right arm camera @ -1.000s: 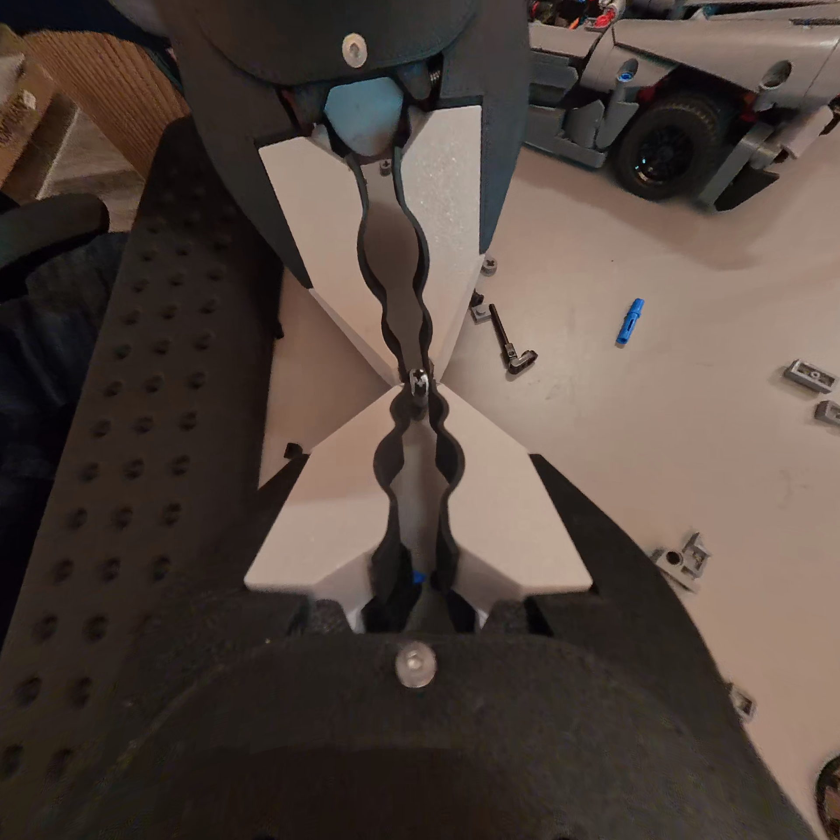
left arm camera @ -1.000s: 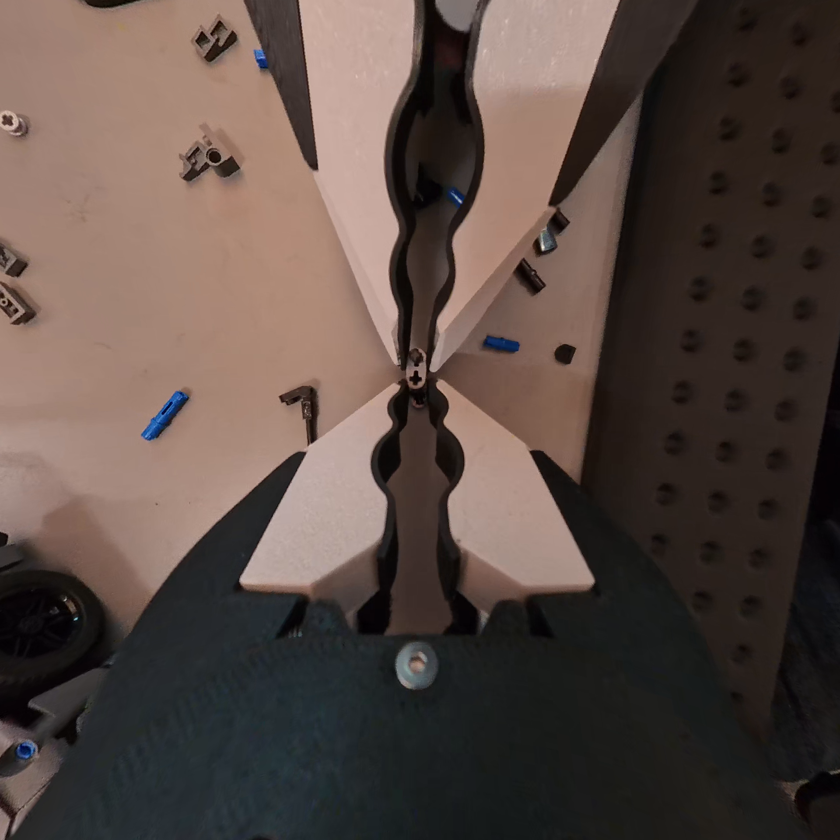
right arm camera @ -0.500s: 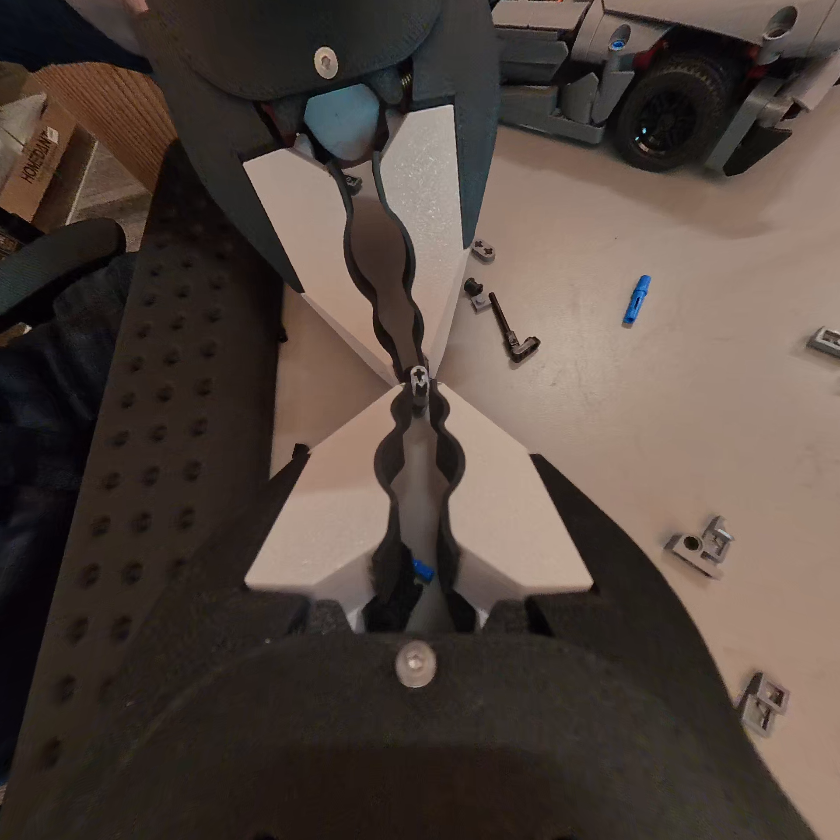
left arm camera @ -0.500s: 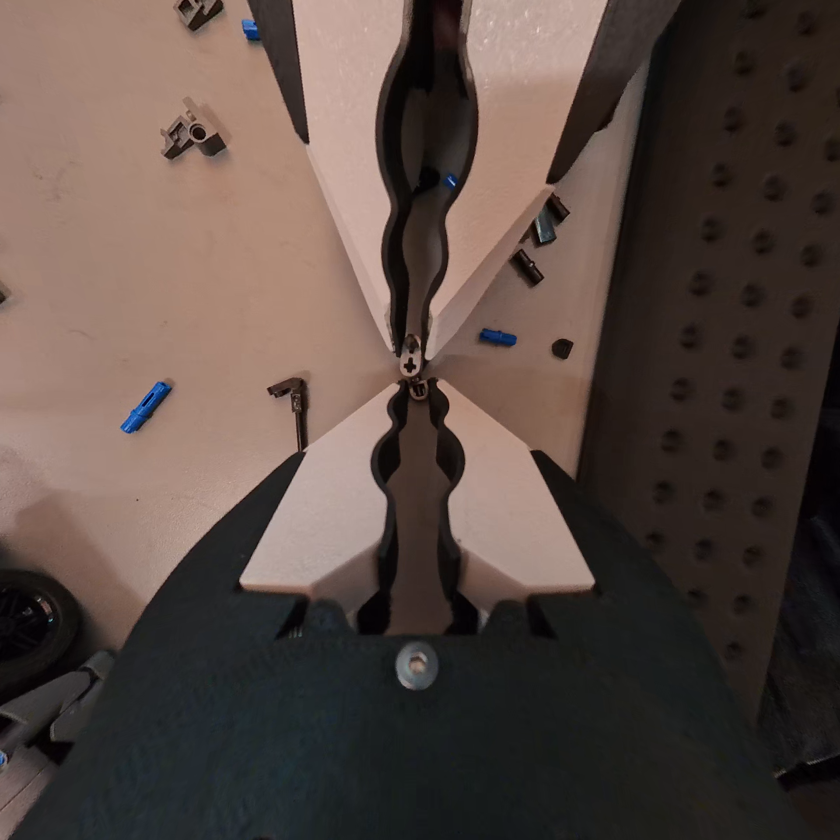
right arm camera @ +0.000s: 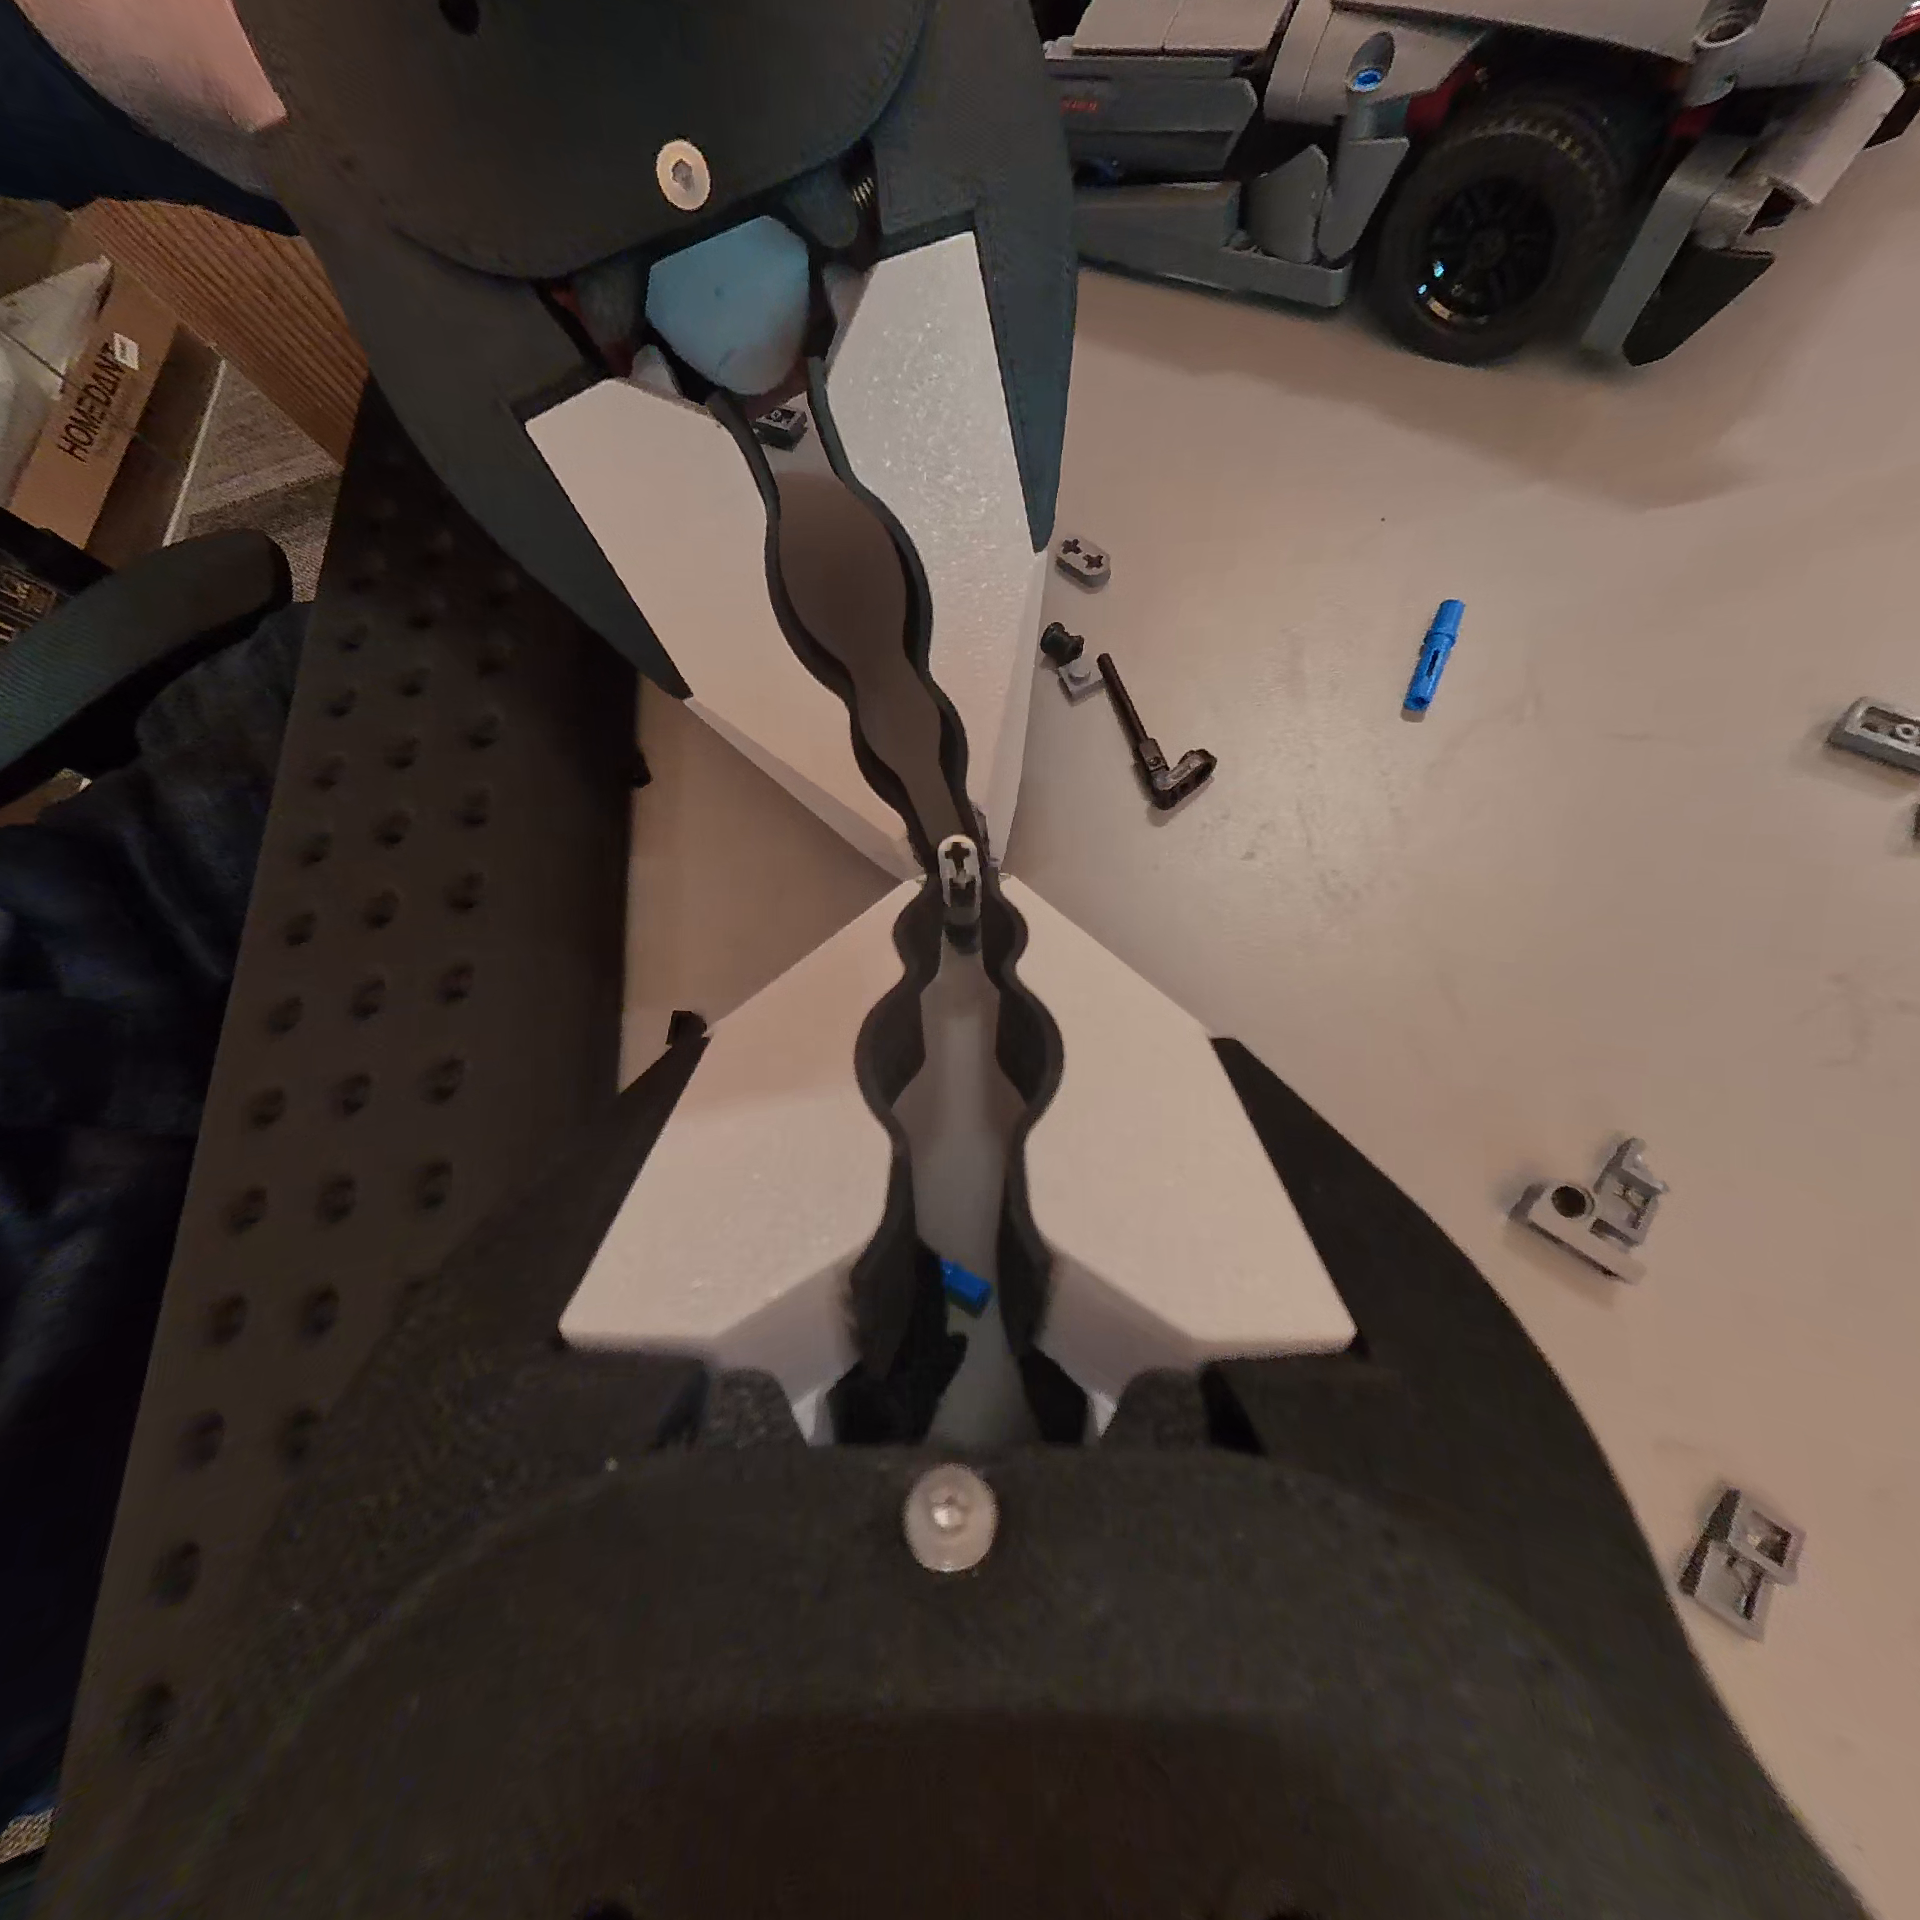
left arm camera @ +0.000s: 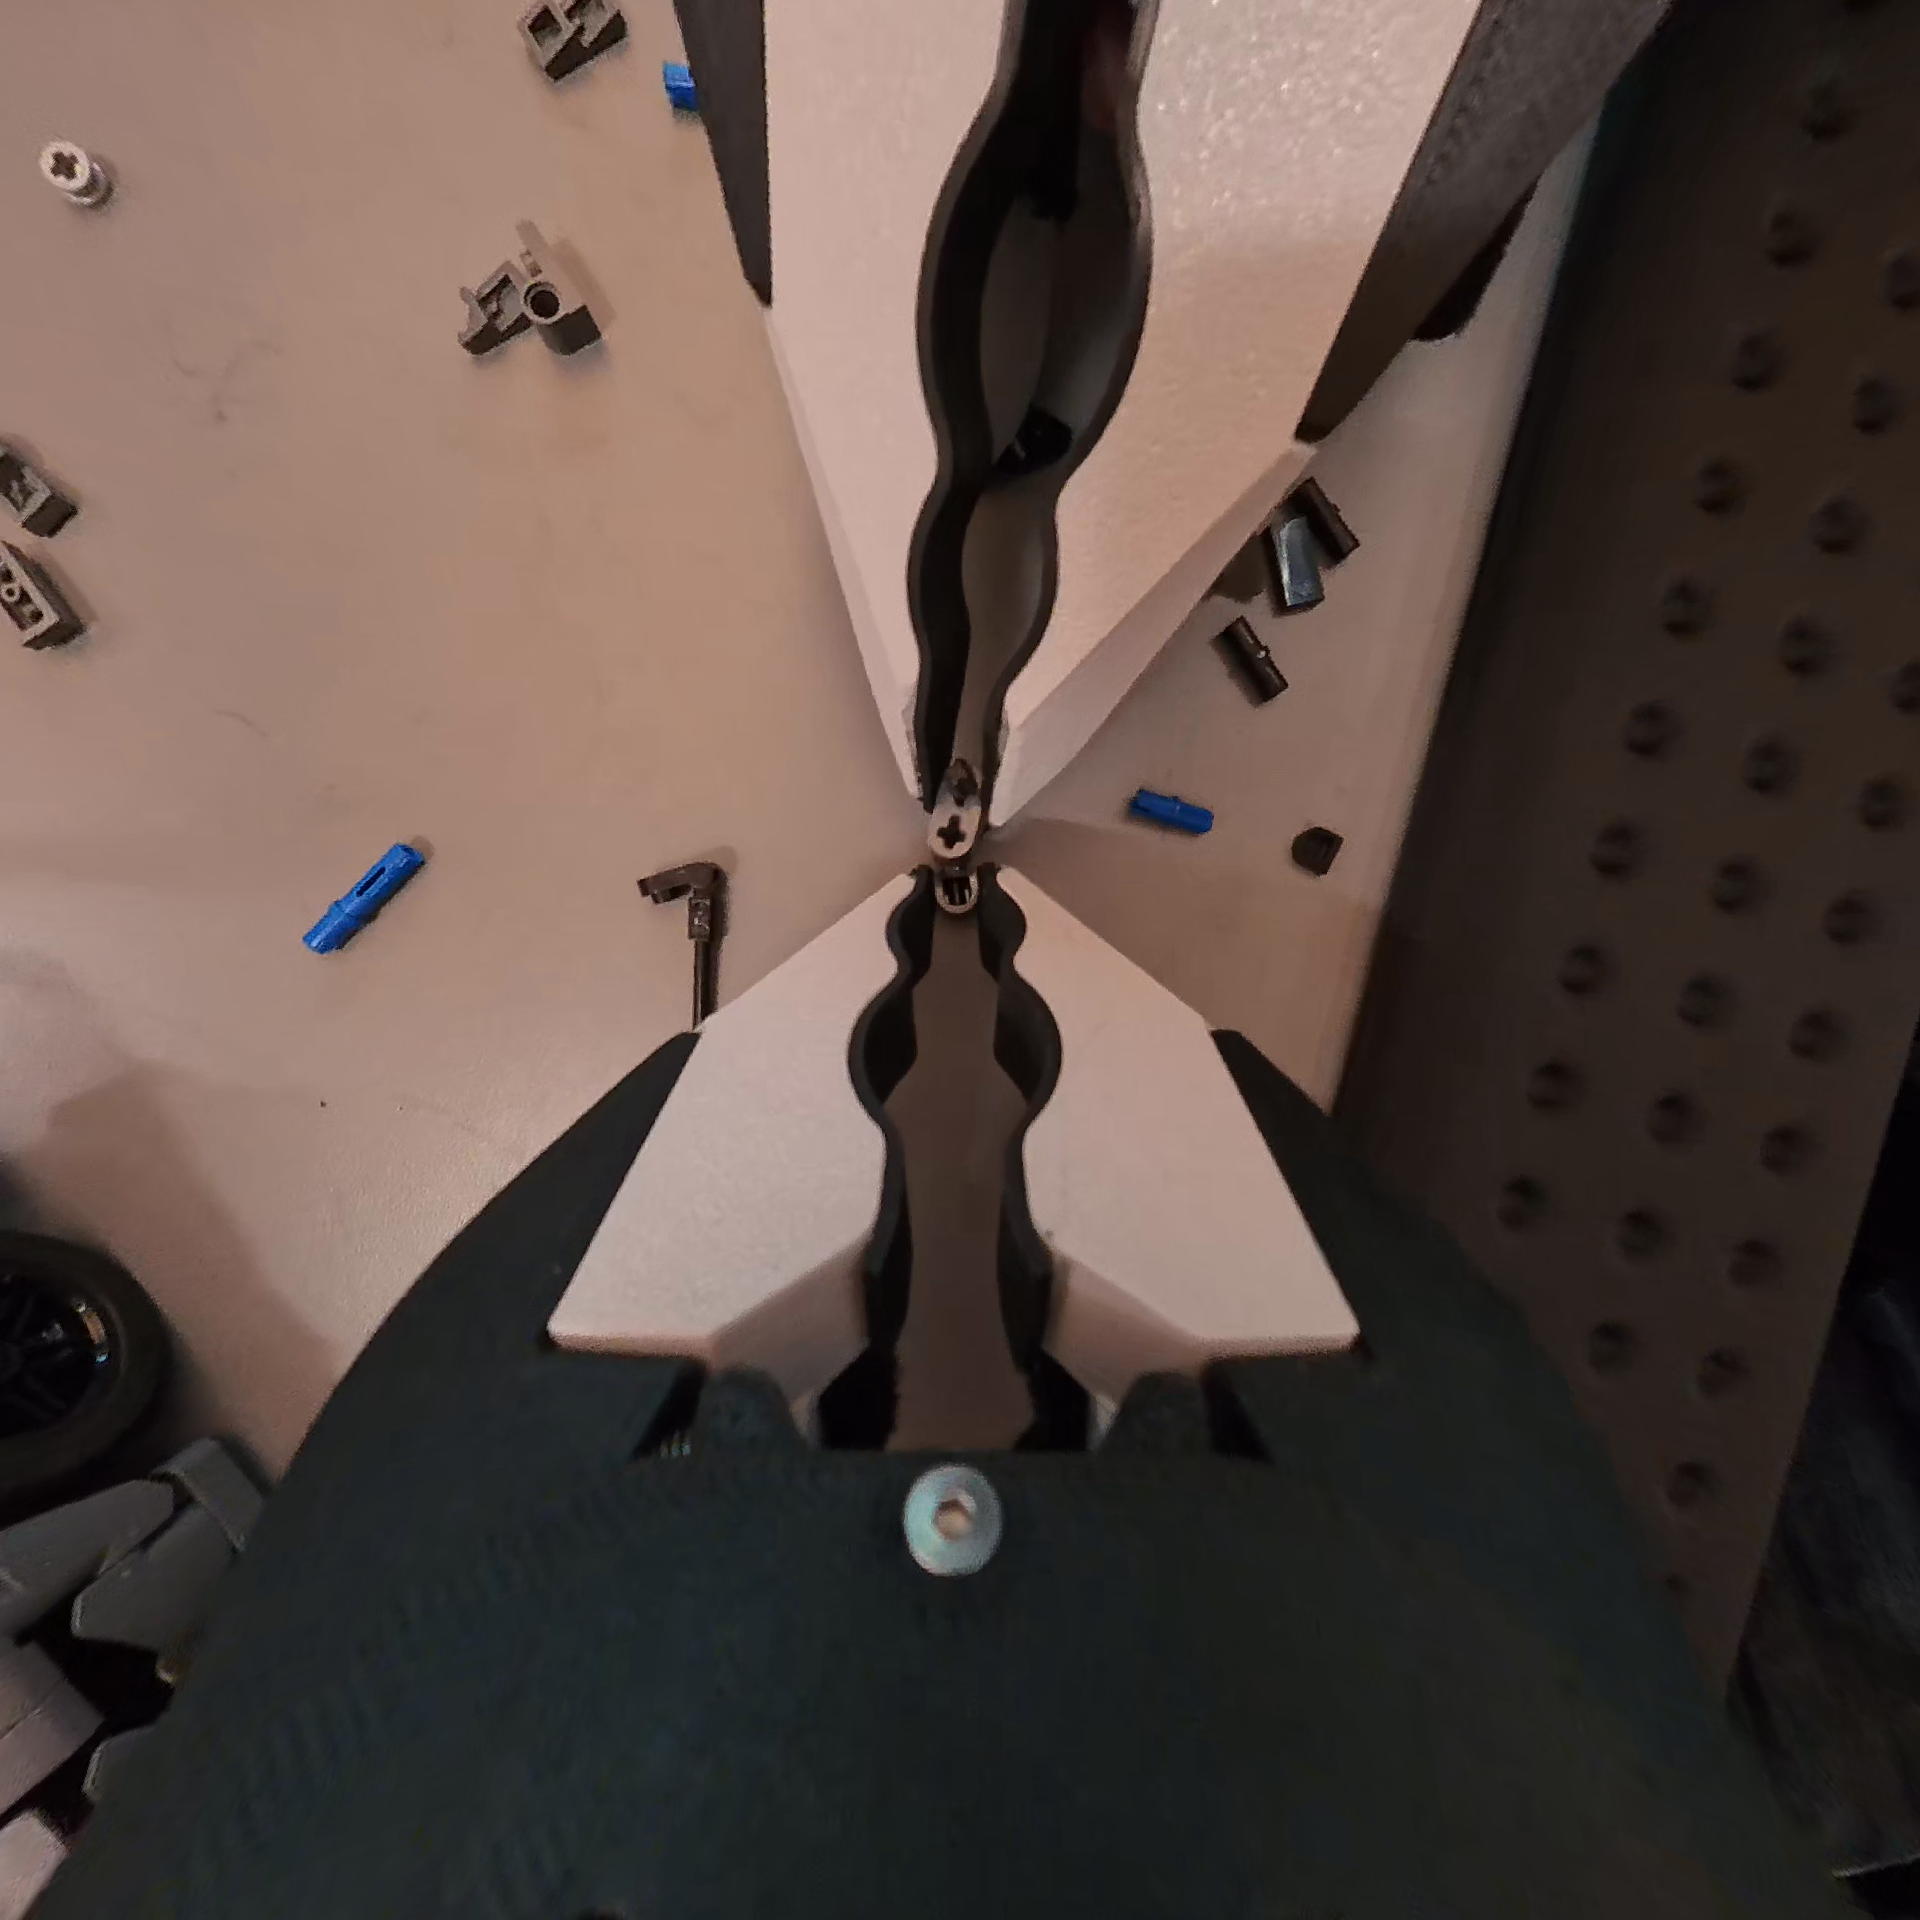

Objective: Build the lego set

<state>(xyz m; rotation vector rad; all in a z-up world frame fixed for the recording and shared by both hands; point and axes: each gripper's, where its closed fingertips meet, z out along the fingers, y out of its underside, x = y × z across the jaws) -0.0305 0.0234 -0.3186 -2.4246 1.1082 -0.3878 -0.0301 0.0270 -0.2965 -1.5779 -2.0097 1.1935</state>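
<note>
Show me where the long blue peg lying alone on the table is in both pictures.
Left wrist view: long blue plastic peg lies centre-left on the table.
Right wrist view: same peg lies upper right.
Shared landmark: black L-shaped rod piece lies between peg and jaws.

We see the small grey connector now pulled apart from the pin at 6 o'clock, possibly still touching.

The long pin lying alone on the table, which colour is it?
Blue. The long pin shows best in the right wrist view.
</note>
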